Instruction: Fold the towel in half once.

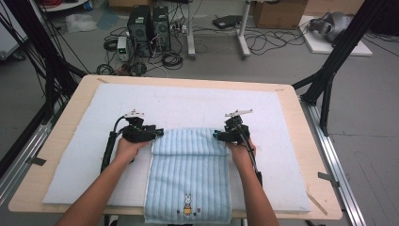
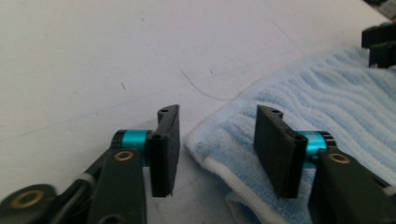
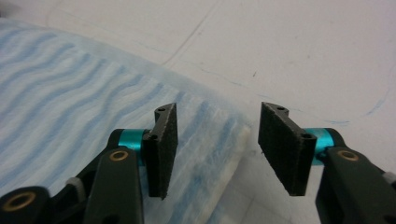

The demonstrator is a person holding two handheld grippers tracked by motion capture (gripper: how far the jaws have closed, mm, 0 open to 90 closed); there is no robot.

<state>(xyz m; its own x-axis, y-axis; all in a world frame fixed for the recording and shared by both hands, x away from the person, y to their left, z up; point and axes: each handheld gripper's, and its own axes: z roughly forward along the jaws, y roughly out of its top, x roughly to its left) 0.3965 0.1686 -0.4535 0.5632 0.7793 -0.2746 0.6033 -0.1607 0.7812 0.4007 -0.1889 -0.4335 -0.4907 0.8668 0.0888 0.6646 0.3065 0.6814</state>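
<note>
From above, your left gripper [image 1: 157, 133] and right gripper [image 1: 217, 135] sit at the far corners of the blue towel [image 1: 188, 181] on the white mat [image 1: 75, 160]. In the left gripper view, your jaws gape wide astride the towel's corner. In the right gripper view, likewise wide, straddling the towel's edge.

Black gripper [image 2: 217, 149] jaws, teal collars, brass screws
</note>
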